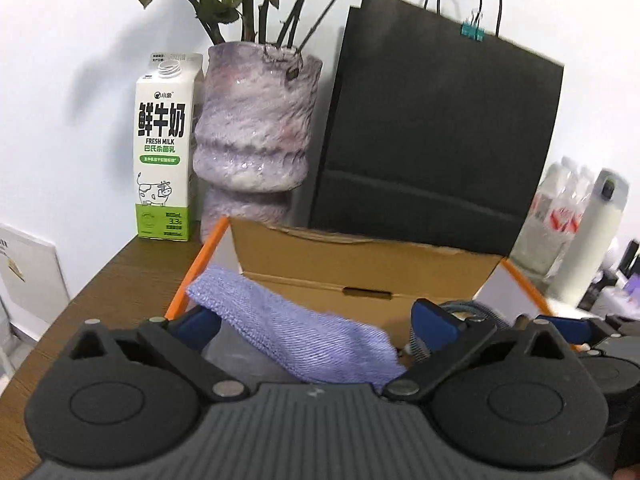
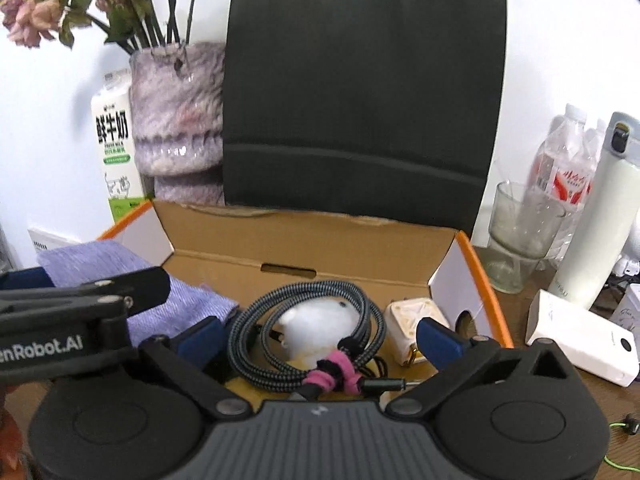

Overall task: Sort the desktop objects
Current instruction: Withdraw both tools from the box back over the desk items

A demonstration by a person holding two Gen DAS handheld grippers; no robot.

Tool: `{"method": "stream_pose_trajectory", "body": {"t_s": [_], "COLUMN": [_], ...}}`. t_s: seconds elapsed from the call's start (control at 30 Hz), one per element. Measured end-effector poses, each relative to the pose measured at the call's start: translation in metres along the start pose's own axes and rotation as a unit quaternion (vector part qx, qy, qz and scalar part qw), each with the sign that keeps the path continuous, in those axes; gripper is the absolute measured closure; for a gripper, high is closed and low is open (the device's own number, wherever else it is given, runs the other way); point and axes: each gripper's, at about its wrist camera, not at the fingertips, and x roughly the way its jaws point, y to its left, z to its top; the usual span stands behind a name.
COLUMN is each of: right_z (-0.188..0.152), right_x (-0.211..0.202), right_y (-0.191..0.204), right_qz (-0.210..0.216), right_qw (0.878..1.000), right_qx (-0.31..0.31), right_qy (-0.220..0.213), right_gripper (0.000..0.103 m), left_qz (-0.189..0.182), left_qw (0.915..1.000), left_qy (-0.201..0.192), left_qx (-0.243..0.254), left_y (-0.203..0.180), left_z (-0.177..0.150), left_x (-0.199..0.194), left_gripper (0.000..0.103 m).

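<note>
- Box [image 2: 304,252] of cardboard sits open before you, holding everything below.
- Cloth [image 1: 296,332], purple, slants from upper left to lower right between your left gripper [image 1: 316,326] fingers, jaws spread.
- Cable [image 2: 304,344] lies coiled; your right gripper [image 2: 320,336] gapes around it.

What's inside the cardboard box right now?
In the cardboard box: a coiled braided cable with pink ties, a white round item, a cream charger, and a purple cloth over its left edge. Anything under the cloth is hidden.
</note>
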Motion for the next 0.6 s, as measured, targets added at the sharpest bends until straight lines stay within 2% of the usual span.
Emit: {"method": "stream_pose_trajectory", "body": {"t_s": [0.23, 0.37, 0.43, 0.53, 0.6], "right_z": [-0.006, -0.017, -0.026, -0.042, -0.055], "right_x": [-0.043, -0.074, -0.090, -0.110, -0.118], "right_y": [-0.006, -0.003, 0.004, 0.016, 0.024], "right_qz": [0.008, 0.020, 0.030, 0.046, 0.053], "right_qw": [1.000, 0.999, 0.998, 0.998, 0.998], "right_qx": [0.005, 0.004, -0.002, -0.013, -0.019], "right_qy": [-0.027, -0.044, -0.051, -0.050, -0.042], "right_gripper": [0.000, 0.000, 0.000, 0.000, 0.000], "left_qz": [-0.017, -0.022, -0.029, -0.031, -0.024], "left_qw": [0.9996, 0.9993, 0.9989, 0.9987, 0.9994], "left_qy": [-0.023, -0.030, -0.034, -0.028, -0.015], "left_qx": [-0.003, -0.001, -0.016, -0.030, -0.020], "left_y": [0.002, 0.013, 0.025, 0.046, 0.056], "left_z": [0.013, 0.008, 0.004, -0.002, -0.009], "left_x": [-0.043, -0.076, -0.093, -0.114, -0.124], "left_gripper": [0.000, 0.000, 0.000, 0.000, 0.000]}}
